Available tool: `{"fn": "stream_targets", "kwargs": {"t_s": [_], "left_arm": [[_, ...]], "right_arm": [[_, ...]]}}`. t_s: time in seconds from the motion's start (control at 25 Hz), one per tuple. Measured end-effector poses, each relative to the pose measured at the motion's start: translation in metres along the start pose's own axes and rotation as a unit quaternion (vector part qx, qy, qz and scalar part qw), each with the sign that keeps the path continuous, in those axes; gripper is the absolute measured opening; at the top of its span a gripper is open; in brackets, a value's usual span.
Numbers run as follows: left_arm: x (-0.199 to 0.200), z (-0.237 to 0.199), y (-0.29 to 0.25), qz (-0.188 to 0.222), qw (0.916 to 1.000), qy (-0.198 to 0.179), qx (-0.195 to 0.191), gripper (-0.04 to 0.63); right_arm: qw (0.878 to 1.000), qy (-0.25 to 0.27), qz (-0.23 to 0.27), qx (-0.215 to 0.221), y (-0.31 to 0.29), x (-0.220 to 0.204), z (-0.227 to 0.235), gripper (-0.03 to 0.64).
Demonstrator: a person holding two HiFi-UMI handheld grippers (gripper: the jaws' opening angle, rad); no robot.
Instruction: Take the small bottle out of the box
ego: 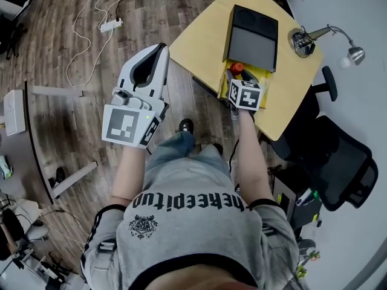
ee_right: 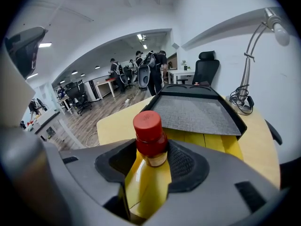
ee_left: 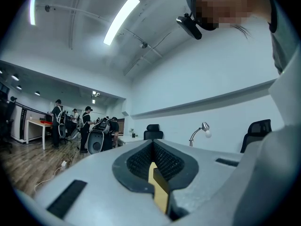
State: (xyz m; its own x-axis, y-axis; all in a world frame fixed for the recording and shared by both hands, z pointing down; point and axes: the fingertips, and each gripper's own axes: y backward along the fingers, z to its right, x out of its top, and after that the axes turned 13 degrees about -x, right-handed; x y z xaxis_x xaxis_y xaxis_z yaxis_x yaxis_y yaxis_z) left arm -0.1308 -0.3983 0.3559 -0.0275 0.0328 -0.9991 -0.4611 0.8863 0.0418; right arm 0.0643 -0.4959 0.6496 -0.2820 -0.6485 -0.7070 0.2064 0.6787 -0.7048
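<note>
The right arm reaches straight ahead to the near edge of the yellow table. Its right gripper points away from the person at the small bottle. In the right gripper view the jaws stand spread on either side of the bottle, with a gap beside its red cap, so they are released. The bottle stands upright at the near end of the box, by its yellow part. I cannot tell whether it sits inside the box. The left forearm is raised and holds the left gripper over the wooden floor, well left of the table. Its jaws are clenched together on themselves.
</note>
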Motion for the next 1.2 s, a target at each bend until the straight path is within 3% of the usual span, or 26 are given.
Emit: {"fn": "stream_targets", "kwargs": {"t_s": [0.4, 1.2], "left_arm": [[0.004, 0.007, -0.017, 0.011, 0.9995, 0.007, -0.029, 0.003], [0.031, 0.065, -0.042, 0.048, 0.9961, 0.011, -0.074, 0.003]], "right_arm": [[0.999, -0.007, 0.037, -0.003, 0.028, 0.015, 0.003, 0.199], [0.992, -0.019, 0.126, -0.004, 0.136, 0.071, 0.027, 0.199]]}}
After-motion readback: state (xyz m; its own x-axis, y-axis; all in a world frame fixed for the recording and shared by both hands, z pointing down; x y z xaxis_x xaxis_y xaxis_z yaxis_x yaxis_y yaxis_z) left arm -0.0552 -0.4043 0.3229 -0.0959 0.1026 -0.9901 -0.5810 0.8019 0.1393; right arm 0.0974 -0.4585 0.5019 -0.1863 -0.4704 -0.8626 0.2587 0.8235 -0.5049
